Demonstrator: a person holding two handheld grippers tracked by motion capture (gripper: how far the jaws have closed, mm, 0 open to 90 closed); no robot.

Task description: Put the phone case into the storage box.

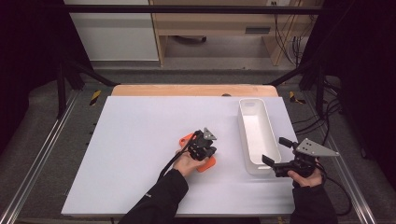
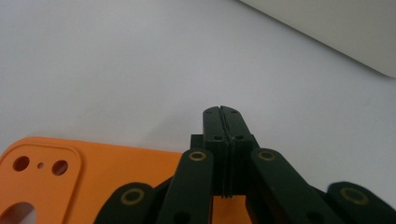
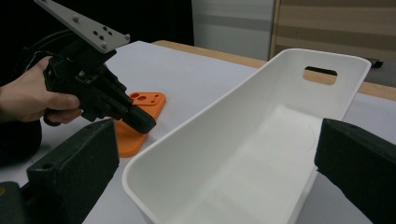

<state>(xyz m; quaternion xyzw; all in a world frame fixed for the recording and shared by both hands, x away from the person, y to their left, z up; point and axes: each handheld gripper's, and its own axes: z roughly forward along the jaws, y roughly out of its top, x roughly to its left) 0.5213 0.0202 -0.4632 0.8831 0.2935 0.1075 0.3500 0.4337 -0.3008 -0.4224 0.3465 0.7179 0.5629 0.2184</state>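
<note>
An orange phone case (image 1: 207,164) lies flat on the white table cover, its camera cut-outs showing in the left gripper view (image 2: 70,172). My left gripper (image 1: 210,150) is shut, its jaws pressed together (image 2: 222,113), with the tips low over the case's edge (image 3: 140,120); nothing shows between them. A white oblong bin (image 1: 243,126) stands empty to the right. My right gripper (image 1: 276,150) is wide open at the bin's near right corner, and its two pads straddle the bin's near end (image 3: 215,140).
The white cover (image 1: 140,140) spreads over most of the table, with a wooden strip (image 1: 194,90) along the far edge. The bin's handle slot (image 3: 320,72) is at its far end. Metal frame rails run along both sides.
</note>
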